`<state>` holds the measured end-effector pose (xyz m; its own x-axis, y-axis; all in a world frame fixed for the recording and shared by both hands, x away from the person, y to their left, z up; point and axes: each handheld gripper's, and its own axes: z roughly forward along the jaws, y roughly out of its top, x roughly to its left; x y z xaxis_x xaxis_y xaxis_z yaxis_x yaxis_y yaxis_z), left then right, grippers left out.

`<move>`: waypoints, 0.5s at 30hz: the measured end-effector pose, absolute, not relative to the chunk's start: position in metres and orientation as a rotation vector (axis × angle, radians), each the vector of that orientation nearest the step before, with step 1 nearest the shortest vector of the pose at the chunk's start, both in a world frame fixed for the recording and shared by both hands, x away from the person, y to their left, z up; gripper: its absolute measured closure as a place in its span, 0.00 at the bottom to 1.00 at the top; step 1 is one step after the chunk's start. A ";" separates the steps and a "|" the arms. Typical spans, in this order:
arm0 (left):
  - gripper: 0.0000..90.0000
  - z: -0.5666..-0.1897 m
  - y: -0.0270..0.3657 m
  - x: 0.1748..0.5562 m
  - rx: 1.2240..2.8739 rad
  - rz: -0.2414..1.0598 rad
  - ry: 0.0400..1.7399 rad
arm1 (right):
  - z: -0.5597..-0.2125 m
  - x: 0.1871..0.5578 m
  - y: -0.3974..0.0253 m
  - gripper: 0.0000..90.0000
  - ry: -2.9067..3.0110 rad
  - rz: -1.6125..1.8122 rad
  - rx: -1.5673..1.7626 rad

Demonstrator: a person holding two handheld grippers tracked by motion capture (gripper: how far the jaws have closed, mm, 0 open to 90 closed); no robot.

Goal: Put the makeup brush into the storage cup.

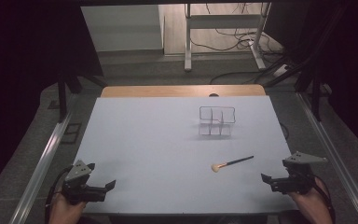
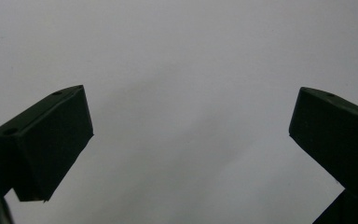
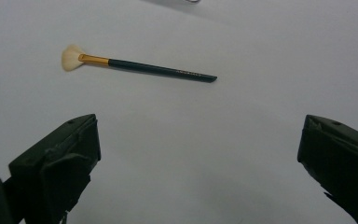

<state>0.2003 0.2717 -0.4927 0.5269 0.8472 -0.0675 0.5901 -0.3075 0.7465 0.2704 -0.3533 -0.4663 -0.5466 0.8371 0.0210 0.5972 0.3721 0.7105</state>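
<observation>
The high view adds one clear acrylic divided organizer (image 1: 217, 121) beyond one black-handled, cream-bristled makeup brush (image 3: 135, 65); left tool (image 2: 191, 135) and right tool (image 3: 200, 154) both gape, empty.

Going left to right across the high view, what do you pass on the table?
left gripper → makeup brush → right gripper. The clear divided organizer sits farther back, above the brush's span, so its place in the order is unclear.

Dim room: grey carpeted floor (image 1: 135, 65), a white metal stand (image 1: 223, 28) and loose cables (image 1: 233, 37) behind the table (image 1: 144, 140).
</observation>
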 end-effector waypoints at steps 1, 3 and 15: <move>0.00 -0.493 0.271 0.201 2.025 0.432 1.174 | -0.466 0.270 -0.353 0.00 2.294 0.974 1.256; 0.00 -0.494 0.272 0.201 2.020 0.414 1.184 | -0.466 0.271 -0.353 0.00 2.303 0.974 1.255; 0.00 -0.494 0.276 0.202 1.962 0.371 1.195 | -0.469 0.272 -0.350 0.00 2.348 0.943 1.232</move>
<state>0.2020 0.2755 -0.4936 0.5125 0.8461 -0.1467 0.6141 -0.2417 0.7514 0.2721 -0.3505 -0.4688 -0.5738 0.8189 0.0170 0.6031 0.4083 0.6852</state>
